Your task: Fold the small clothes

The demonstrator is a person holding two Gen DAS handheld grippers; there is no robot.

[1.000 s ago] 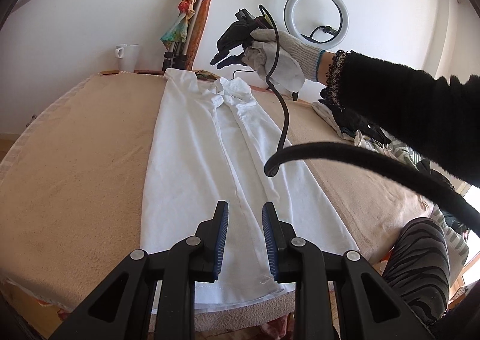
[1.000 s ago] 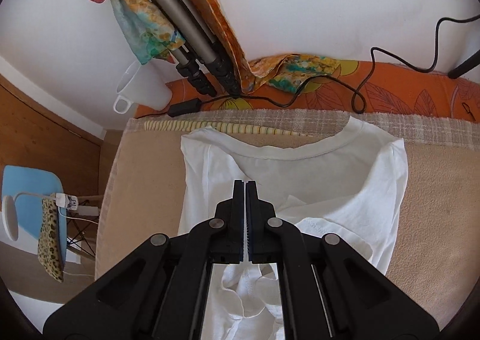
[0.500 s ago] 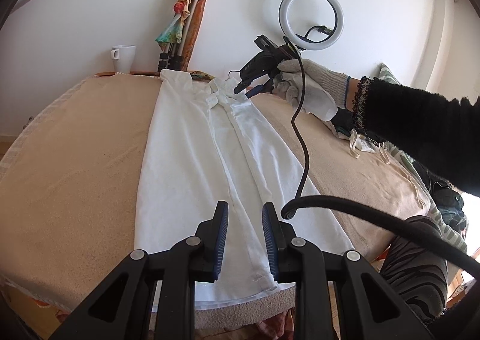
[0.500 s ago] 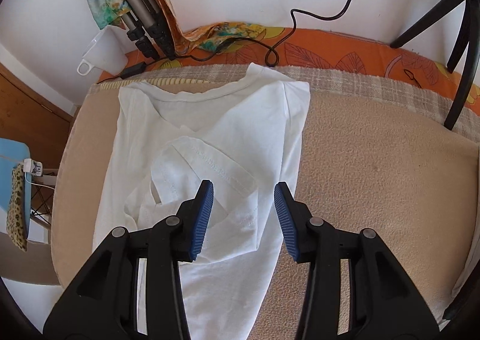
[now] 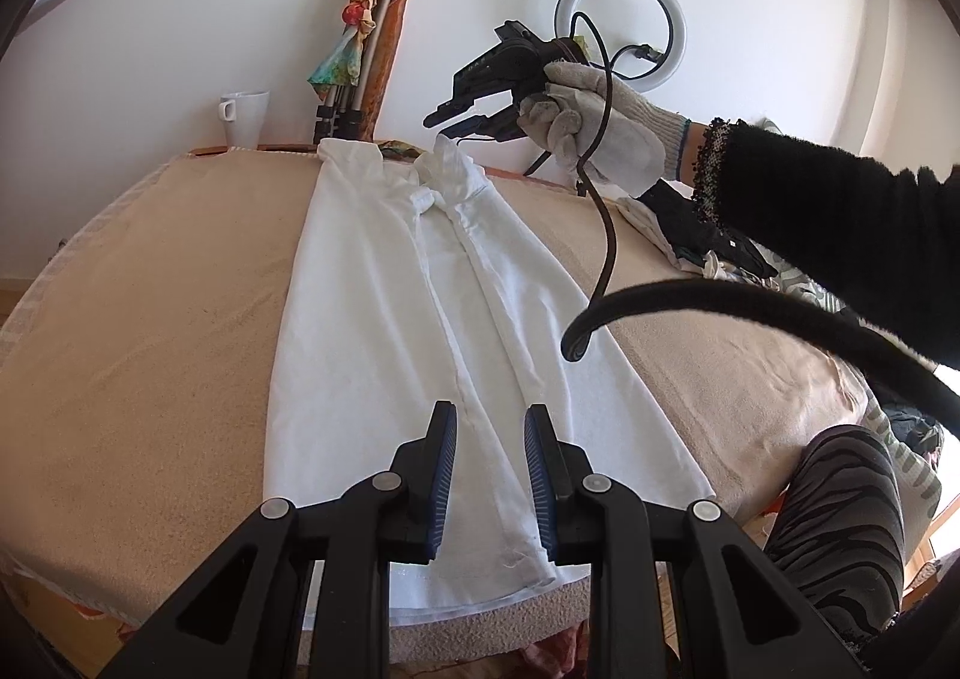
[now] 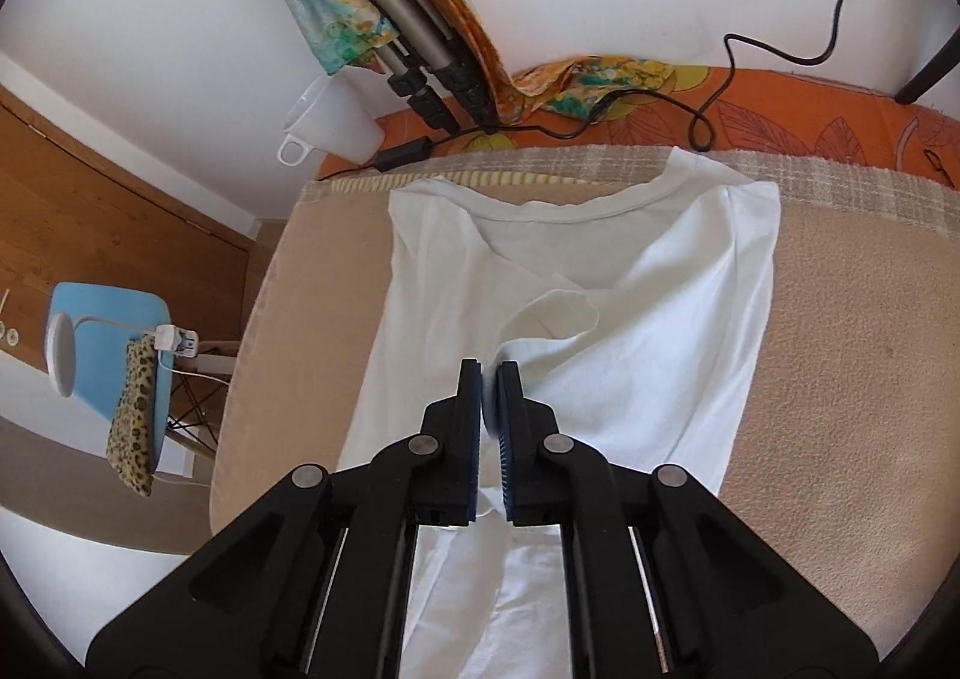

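Beige surface [image 5: 150, 319] has the white tee [image 5: 384, 331] lengthwise; left hand-held gripper [image 5: 489, 475] apart, empty; right hand-held gripper [image 6: 489, 409] closing on the sleeve [image 6: 558, 313], could drag the fold crooked

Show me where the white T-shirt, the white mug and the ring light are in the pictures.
white T-shirt [image 5: 384, 331]: left wrist view, on the flat middle of the cloth.
white mug [image 5: 247, 116]: left wrist view, on its side wall, right of the handle.
ring light [image 5: 675, 43]: left wrist view, on the right arc of the ring.
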